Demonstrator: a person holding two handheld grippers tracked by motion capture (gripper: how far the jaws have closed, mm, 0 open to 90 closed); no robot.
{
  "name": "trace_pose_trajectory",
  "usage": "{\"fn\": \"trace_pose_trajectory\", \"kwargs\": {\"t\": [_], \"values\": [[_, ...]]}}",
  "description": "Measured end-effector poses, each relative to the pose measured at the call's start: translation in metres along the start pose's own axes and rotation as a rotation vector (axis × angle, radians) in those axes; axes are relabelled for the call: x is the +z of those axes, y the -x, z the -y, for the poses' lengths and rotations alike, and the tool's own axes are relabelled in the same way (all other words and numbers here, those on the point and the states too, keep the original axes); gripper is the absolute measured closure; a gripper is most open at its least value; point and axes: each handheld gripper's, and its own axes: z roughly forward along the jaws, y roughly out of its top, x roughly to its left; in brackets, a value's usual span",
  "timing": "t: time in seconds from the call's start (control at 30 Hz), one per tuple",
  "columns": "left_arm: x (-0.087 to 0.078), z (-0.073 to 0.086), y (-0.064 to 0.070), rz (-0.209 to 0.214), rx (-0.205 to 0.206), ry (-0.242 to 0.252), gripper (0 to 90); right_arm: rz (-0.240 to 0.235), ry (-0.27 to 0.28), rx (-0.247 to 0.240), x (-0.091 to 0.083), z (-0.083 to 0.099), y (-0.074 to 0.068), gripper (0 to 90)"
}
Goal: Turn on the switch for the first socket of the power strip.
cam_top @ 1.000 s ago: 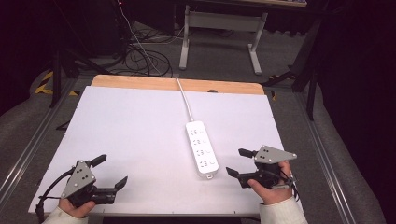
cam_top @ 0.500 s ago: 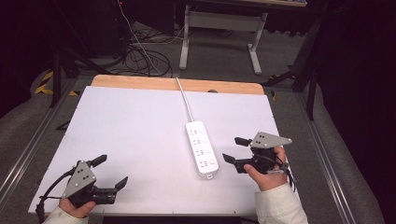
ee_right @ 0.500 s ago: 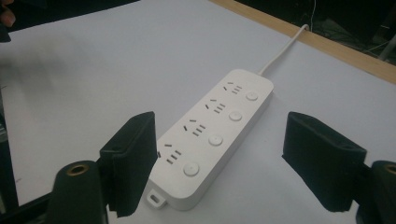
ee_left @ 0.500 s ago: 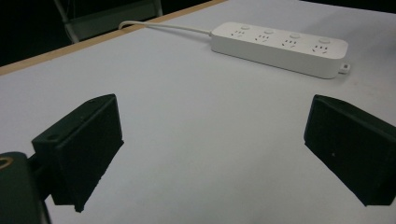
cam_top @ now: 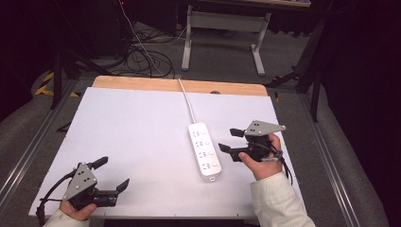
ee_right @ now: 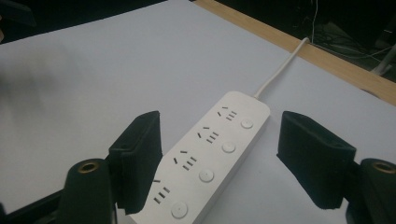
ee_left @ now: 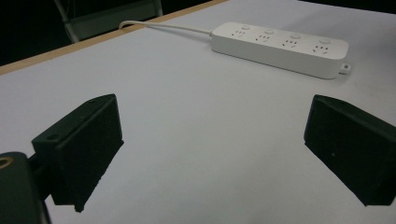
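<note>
Power strip (cam_top: 204, 151): white, four outlets with a round button beside each, lying flat on the white table sheet (cam_top: 137, 127) right of centre, long axis running away from the person. White cord (cam_top: 187, 103) leaving its far end, crossing the bare wooden strip (cam_top: 142, 84) at the far edge and dropping out of sight behind it.

At the near left corner, left gripper (cam_top: 111, 174) held in a hand (cam_top: 75, 209) cut off by the bottom of the high view; jaws spread wide, nothing between them but bare sheet. Well apart from the strip, seen far off and slantwise in the left gripper view (ee_left: 280, 43).

Just right of the strip, right gripper (cam_top: 229, 141) held in the other hand (cam_top: 261, 161) (pale sleeve below it), jaws likewise wide apart and clasping nothing. In the right gripper view, strip (ee_right: 210, 154) lying between the two jaws; near end cut off by the frame, one corner hidden behind the left-hand jaw. Contact with the strip impossible to judge.

Floor beyond the table dark, cables (cam_top: 142, 56) and a metal frame (cam_top: 222, 21) only dimly made out.
</note>
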Motion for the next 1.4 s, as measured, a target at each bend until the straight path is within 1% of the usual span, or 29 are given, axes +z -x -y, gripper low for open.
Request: {"fn": "trace_pose_trajectory", "kwargs": {"t": [0.07,0.1,0.2,0.3,0.43,0.47,0.53,0.7,0.73,0.77,0.8,0.9,0.97,1.07,1.1,1.13,1.17,1.27,1.33,1.4], "values": [[0.0,0.0,0.0,0.001,0.0,-0.001,4.8,0.002,-0.006,-0.007,0.002,-0.002,0.001,32.5],[0.0,0.0,0.0,0.001,0.0,-0.001,4.8,0.008,-0.026,-0.019,0.006,-0.004,0.002,32.6],[0.001,0.0,0.0,0.002,0.002,-0.004,4.8,0.011,-0.036,-0.03,0.008,-0.006,0.003,33.5],[0.001,0.0,0.0,0.002,0.004,-0.008,4.8,0.012,-0.036,-0.028,0.012,-0.01,0.006,35.9],[0.001,0.0,0.0,0.001,0.006,-0.008,4.8,-0.007,-0.034,-0.018,0.02,-0.013,0.01,44.5],[0.001,0.0,0.0,0.0,0.006,-0.009,4.8,-0.013,-0.035,-0.015,0.025,-0.014,0.011,47.5],[0.001,0.0,0.0,0.001,0.007,-0.008,4.8,-0.015,-0.035,-0.015,0.027,-0.015,0.012,49.0],[0.001,0.0,0.0,0.0,0.008,-0.008,4.8,-0.021,-0.049,-0.004,0.037,-0.018,0.018,59.6],[0.001,0.0,0.0,0.001,0.009,-0.008,4.8,-0.026,-0.069,-0.002,0.04,-0.018,0.02,62.4],[0.001,0.0,0.0,0.001,0.009,-0.009,4.8,-0.032,-0.077,0.0,0.042,-0.018,0.021,65.6],[0.001,0.0,0.0,0.003,0.005,-0.008,4.8,-0.039,-0.077,0.002,0.044,-0.018,0.022,68.2],[0.001,0.0,0.0,0.005,0.011,-0.009,4.9,-0.052,-0.08,0.01,0.052,-0.017,0.026,80.2],[0.001,0.0,0.0,0.005,0.009,-0.008,4.9,-0.05,-0.08,0.016,0.057,-0.016,0.029,85.1],[0.001,0.0,0.0,0.003,0.01,-0.008,4.9,-0.053,-0.089,0.035,0.064,-0.013,0.033,89.9],[0.002,0.0,0.001,0.006,0.003,-0.007,4.9,-0.048,-0.092,0.037,0.066,-0.013,0.034,90.0],[0.002,0.0,0.0,0.003,0.012,-0.007,4.9,-0.046,-0.095,0.039,0.069,-0.012,0.036,90.0],[0.002,0.0,0.001,0.006,0.006,-0.007,4.9,-0.046,-0.096,0.04,0.071,-0.011,0.037,90.0],[0.002,0.0,0.0,0.005,0.012,-0.006,4.9,-0.035,-0.105,0.034,0.079,-0.009,0.04,90.0],[0.002,0.0,0.0,0.005,0.013,-0.006,4.9,-0.033,-0.121,0.039,0.088,-0.007,0.043,90.0],[0.002,0.0,0.0,0.005,0.013,-0.006,4.9,-0.03,-0.125,0.042,0.09,-0.006,0.043,90.0]]}}
